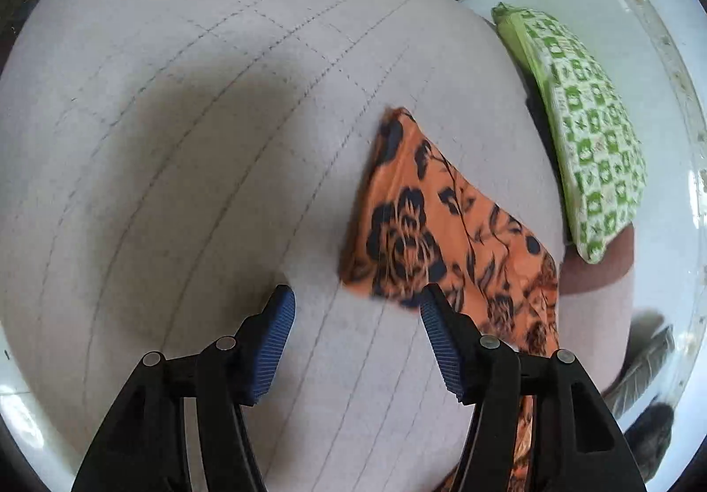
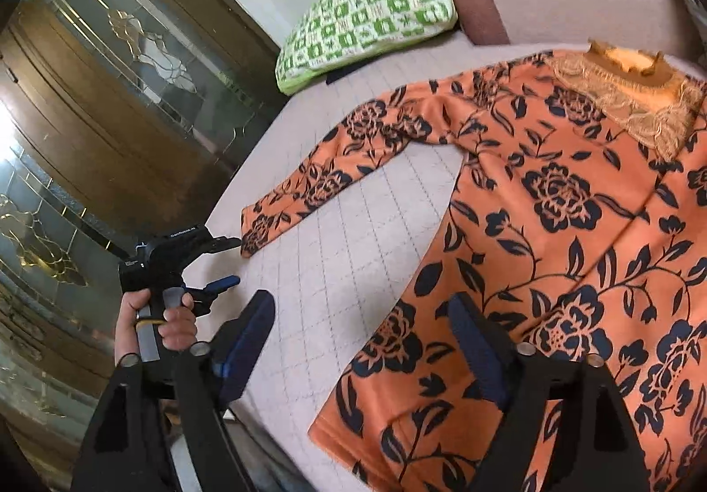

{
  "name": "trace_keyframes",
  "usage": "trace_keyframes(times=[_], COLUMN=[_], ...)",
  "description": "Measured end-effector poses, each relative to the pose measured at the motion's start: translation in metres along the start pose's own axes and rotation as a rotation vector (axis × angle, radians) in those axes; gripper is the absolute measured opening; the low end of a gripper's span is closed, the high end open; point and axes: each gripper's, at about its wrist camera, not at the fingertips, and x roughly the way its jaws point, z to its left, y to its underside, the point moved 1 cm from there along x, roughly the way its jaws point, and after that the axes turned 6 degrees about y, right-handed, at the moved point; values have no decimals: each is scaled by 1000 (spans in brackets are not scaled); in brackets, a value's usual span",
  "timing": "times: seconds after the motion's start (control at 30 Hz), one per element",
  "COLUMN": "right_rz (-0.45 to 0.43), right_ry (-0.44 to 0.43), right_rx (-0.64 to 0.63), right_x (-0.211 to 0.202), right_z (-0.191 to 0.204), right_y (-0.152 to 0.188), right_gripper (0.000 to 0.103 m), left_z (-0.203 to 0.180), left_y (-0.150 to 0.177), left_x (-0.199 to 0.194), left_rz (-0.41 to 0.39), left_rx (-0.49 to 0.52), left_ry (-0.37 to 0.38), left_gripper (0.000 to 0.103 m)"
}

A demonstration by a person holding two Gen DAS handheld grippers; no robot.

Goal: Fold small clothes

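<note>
Right wrist view is showing the orange floral top (image 2: 552, 227) lying flat on the bed (image 2: 353, 271); both grippers' jaws are standing open, gripping nothing.

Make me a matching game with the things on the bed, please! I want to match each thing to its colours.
Things:
1. top
2. pillow
3. bed cover
4. tool pads

Colours:
a. blue
b. pale grey with stitched lines
c. orange with dark flowers
d. green and white checks

Pairs: 1-c, 2-d, 3-b, 4-a
</note>
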Motion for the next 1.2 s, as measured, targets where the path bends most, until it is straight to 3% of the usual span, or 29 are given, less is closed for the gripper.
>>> trace_keyframes(times=[0.07,0.1,0.13,0.17,0.2,0.3,0.37,0.43,0.5,0.67,0.73,0.87,0.97,1.03,1.1,1.13,1.2], right_rz=[12,9,12,31,41,56,60,54,43,5,-19,-93,-152,-173,-176,-172,-151], right_ry=[-6,-2,1,-5,-9,-4,-1,3,15,13,22,70,79,80,83,86,67], right_rx=[-2,-3,-7,-12,-14,0,36,76,123,180,175,175,212,232,241,250,278], right_x=[3,4,4,5,6,4,0,-4,-12,-46,-63,-107,-137,-149,-152,-152,-142], right_z=[-1,-2,-3,-3,-4,-11,-22,-33,-47,-78,-90,-121,-155,-176,-197,-207,-230], right_y=[0,0,1,1,1,0,-3,-7,-11,-17,-19,-25,-29,-33,-35,-34,-28], right_gripper=[84,84,84,84,84,83,83,84,84,84,84,84,84,85,85,85,85], left_z=[-11,-17,-21,-25,-26,-31,-55,-92,-126,-209,-233,-266,-272,-263,-251,-241,-225], left_y=[-9,-12,-14,-16,-14,-12,0,23,54,165,213,316,383,428,456,473,491], left_x=[16,22,27,34,37,25,4,-19,-39,-86,-97,-94,-76,-56,-25,1,38], left_rz=[-8,-15,-20,-15,-5,-49,-119,-181,-215,-254,-264,-159,11,105,204,300,407], left_rx=[37,62,80,99,99,118,234,377,505,891,1059,1381,1546,1629,1661,1659,1679], left_ry=[-32,-60,-91,-113,-100,-37,-46,2,63,250,278,358,487,522,510,482,416], left_gripper=[60,54,28,11,8,6,6,5,5,5,5,5,2,2,2,2,2])
